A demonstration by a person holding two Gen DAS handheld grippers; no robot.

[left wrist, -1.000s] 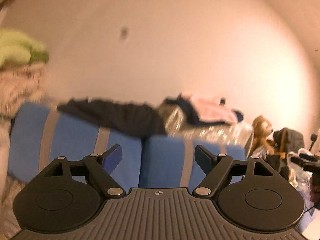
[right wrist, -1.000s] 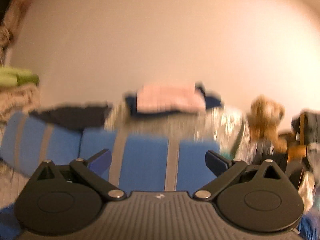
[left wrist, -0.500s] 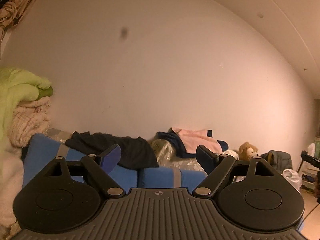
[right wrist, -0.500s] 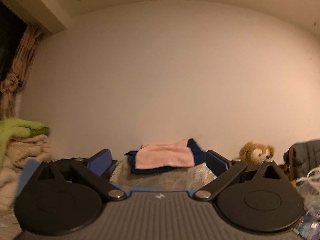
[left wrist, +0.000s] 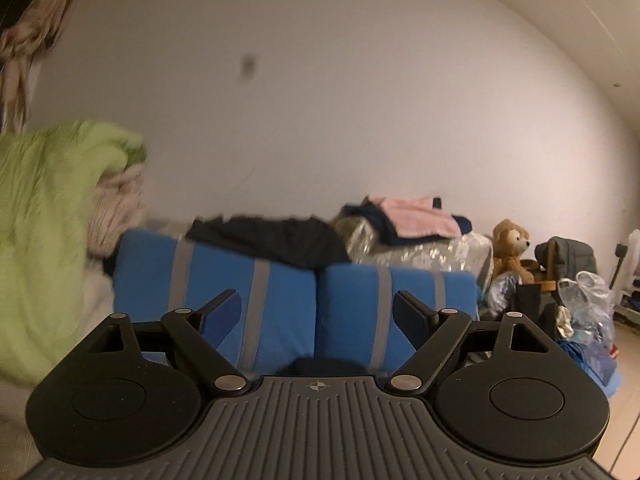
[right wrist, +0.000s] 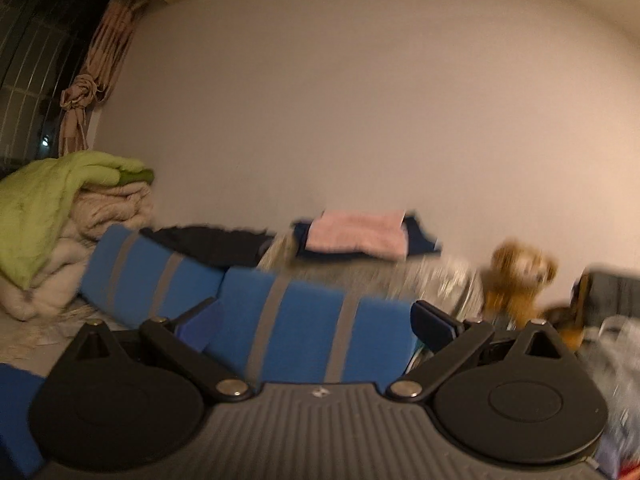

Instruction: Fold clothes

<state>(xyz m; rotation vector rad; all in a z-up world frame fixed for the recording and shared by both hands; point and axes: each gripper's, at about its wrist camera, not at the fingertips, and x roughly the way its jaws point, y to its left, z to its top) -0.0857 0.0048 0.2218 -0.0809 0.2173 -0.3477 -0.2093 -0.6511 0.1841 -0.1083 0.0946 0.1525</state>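
A dark garment (left wrist: 276,238) lies crumpled on top of the blue cushions with grey stripes (left wrist: 280,304). Beside it, a folded pink garment (left wrist: 416,220) rests on a navy one (left wrist: 374,220) atop a shiny silver cover (left wrist: 432,252). My left gripper (left wrist: 318,312) is open and holds nothing, well short of the cushions. In the right wrist view the dark garment (right wrist: 212,242), the pink garment (right wrist: 356,236) and the blue cushions (right wrist: 296,328) show again, blurred. My right gripper (right wrist: 316,320) is open and holds nothing too.
A pile of bedding with a green quilt (left wrist: 48,216) on top stands at the left, seen also as the quilt (right wrist: 52,196) in the right view. A teddy bear (left wrist: 510,250), a grey backpack (left wrist: 568,254) and plastic bags (left wrist: 588,304) crowd the right. A tied curtain (right wrist: 80,96) hangs by the window.
Both views first swung up towards the wall, then dipped back so the blue cushions fill the lower middle again. Both grippers stayed open with nothing in them.
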